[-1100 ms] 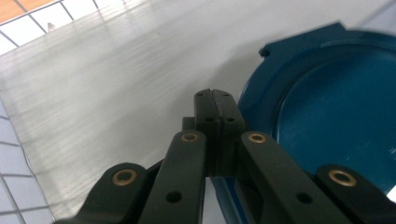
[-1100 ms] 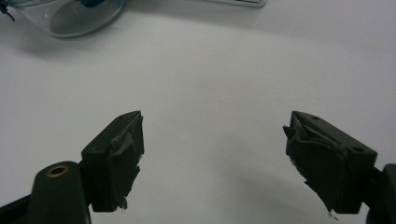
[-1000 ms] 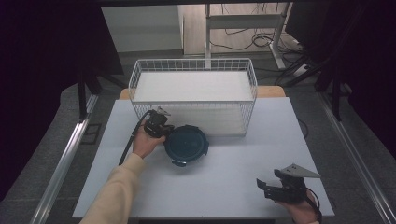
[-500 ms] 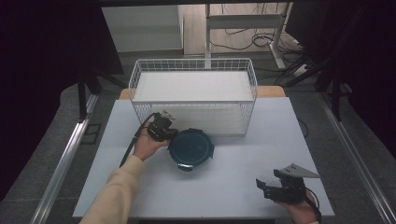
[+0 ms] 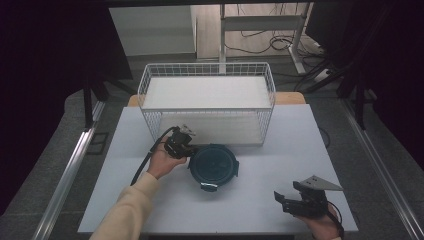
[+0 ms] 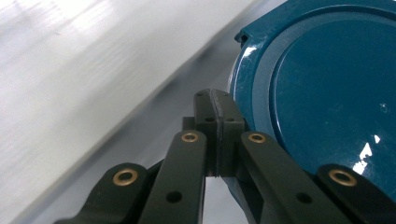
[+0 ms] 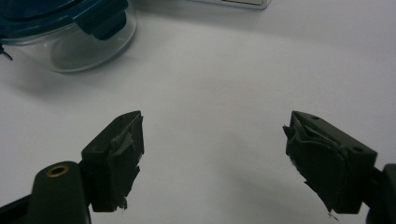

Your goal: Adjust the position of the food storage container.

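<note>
A round clear container with a dark teal clip lid (image 5: 214,166) stands on the white table (image 5: 280,145), just in front of the wire basket. My left gripper (image 5: 187,150) is at its left edge, shut with nothing between the jaws. In the left gripper view the closed tips (image 6: 216,107) sit against the lid's rim (image 6: 327,93). My right gripper (image 5: 280,199) rests near the table's front right corner. It is open, with bare table between its pads (image 7: 212,149). The container's glass wall and a lid clip (image 7: 70,28) show at the upper left of the right gripper view.
A white wire basket (image 5: 207,107) with a pale liner stands at the back of the table, close behind the left hand. A black cable (image 5: 145,162) trails from the left gripper along the sleeve. Bare table lies between the container and the right gripper.
The left gripper and the container beside it have slid to the right and slightly nearer the front edge. The right gripper has stayed where it was.
</note>
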Available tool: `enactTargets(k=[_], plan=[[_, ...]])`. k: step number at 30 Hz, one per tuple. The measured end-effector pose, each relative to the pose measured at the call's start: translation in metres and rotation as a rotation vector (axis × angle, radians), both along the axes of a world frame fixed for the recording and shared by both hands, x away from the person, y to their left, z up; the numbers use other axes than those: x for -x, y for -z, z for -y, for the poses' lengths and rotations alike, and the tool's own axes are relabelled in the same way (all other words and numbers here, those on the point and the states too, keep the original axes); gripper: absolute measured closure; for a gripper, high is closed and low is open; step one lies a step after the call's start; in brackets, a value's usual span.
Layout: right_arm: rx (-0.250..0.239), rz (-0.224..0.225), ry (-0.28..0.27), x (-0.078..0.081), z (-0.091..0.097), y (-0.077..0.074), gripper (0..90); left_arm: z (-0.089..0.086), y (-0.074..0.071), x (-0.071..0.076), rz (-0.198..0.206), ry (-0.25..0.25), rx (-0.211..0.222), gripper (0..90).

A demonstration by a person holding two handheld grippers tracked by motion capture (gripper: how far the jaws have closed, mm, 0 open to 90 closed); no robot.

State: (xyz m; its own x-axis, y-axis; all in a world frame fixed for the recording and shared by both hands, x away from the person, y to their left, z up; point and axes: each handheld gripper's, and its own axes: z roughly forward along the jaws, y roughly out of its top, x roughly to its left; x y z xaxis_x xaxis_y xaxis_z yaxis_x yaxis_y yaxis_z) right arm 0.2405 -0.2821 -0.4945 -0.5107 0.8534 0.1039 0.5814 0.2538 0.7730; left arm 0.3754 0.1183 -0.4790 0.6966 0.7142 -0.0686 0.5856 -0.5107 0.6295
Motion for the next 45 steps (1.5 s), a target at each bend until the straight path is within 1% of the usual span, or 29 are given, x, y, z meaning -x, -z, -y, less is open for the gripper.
enactTargets(k=[6, 10, 13, 18, 20, 21, 24, 27, 29, 30, 31, 32, 33, 35, 37, 38, 39, 40, 42, 44, 45], plan=[[-0.001, -0.001, 0.000, 0.000, 0.000, 0.000, 18.8, 0.007, 0.001, 0.007, -0.019, 0.017, 0.023, 90.0], [0.000, -0.001, 0.000, 0.000, 0.000, 0.000, 18.7, 0.011, 0.000, 0.012, -0.017, 0.035, 0.014, 90.0], [-0.003, -0.004, 0.000, 0.000, 0.000, 0.000, 18.7, 0.014, 0.000, 0.016, -0.035, 0.046, 0.029, 90.0], [-0.004, -0.002, -0.001, 0.000, -0.001, 0.000, 18.8, 0.017, 0.001, 0.023, -0.053, 0.061, 0.054, 90.0], [-0.002, -0.002, -0.003, 0.000, -0.002, 0.000, 18.7, 0.018, 0.001, 0.026, -0.061, 0.070, 0.055, 90.0], [-0.002, -0.002, -0.004, 0.001, -0.002, 0.000, 18.8, 0.019, 0.000, 0.027, -0.065, 0.075, 0.046, 90.0], [-0.001, -0.002, -0.004, 0.000, -0.002, 0.000, 18.7, 0.021, 0.000, 0.029, -0.063, 0.082, 0.037, 90.0], [-0.003, 0.001, -0.002, 0.001, -0.002, -0.001, 18.7, 0.020, 0.000, 0.029, -0.071, 0.075, 0.047, 90.0], [-0.007, 0.001, 0.001, 0.001, -0.001, -0.002, 18.8, 0.020, 0.000, 0.028, -0.075, 0.082, 0.050, 90.0], [-0.007, 0.002, 0.002, 0.001, -0.001, -0.002, 18.8, 0.019, 0.000, 0.028, -0.071, 0.084, 0.062, 90.0], [-0.009, 0.002, 0.002, 0.001, -0.001, -0.002, 18.7, 0.017, -0.002, 0.028, -0.053, 0.092, 0.075, 90.0], [-0.009, 0.004, 0.004, 0.000, 0.000, -0.002, 18.7, 0.015, -0.004, 0.028, -0.028, 0.067, 0.082, 90.0], [-0.016, 0.008, 0.013, 0.000, 0.001, -0.004, 18.8, 0.011, -0.006, 0.027, -0.013, 0.037, 0.098, 90.0], [-0.021, 0.011, 0.016, -0.001, 0.002, -0.005, 18.7, 0.003, -0.013, 0.027, -0.007, 0.017, 0.137, 90.0], [-0.028, 0.018, 0.016, -0.001, 0.002, -0.006, 18.7, -0.004, -0.021, 0.033, 0.006, 0.005, 0.161, 89.6], [-0.031, 0.021, 0.014, -0.001, 0.003, -0.007, 18.7, -0.008, -0.024, 0.037, 0.016, -0.002, 0.180, 88.4], [-0.033, 0.024, 0.012, -0.001, 0.004, -0.008, 18.8, -0.012, -0.027, 0.043, 0.017, -0.012, 0.203, 85.4], [-0.033, 0.027, 0.014, -0.001, 0.004, -0.008, 18.7, -0.017, -0.030, 0.049, 0.016, -0.021, 0.215, 80.5], [-0.040, 0.025, 0.016, -0.001, 0.006, -0.008, 18.8, -0.024, -0.032, 0.064, 0.016, -0.053, 0.251, 69.2], [-0.041, 0.025, 0.019, -0.002, 0.006, -0.008, 18.7, -0.030, -0.031, 0.080, 0.017, -0.069, 0.274, 56.9], [-0.044, 0.027, 0.015, -0.001, 0.006, -0.009, 18.7, -0.036, -0.028, 0.094, 0.010, -0.083, 0.295, 45.0]])
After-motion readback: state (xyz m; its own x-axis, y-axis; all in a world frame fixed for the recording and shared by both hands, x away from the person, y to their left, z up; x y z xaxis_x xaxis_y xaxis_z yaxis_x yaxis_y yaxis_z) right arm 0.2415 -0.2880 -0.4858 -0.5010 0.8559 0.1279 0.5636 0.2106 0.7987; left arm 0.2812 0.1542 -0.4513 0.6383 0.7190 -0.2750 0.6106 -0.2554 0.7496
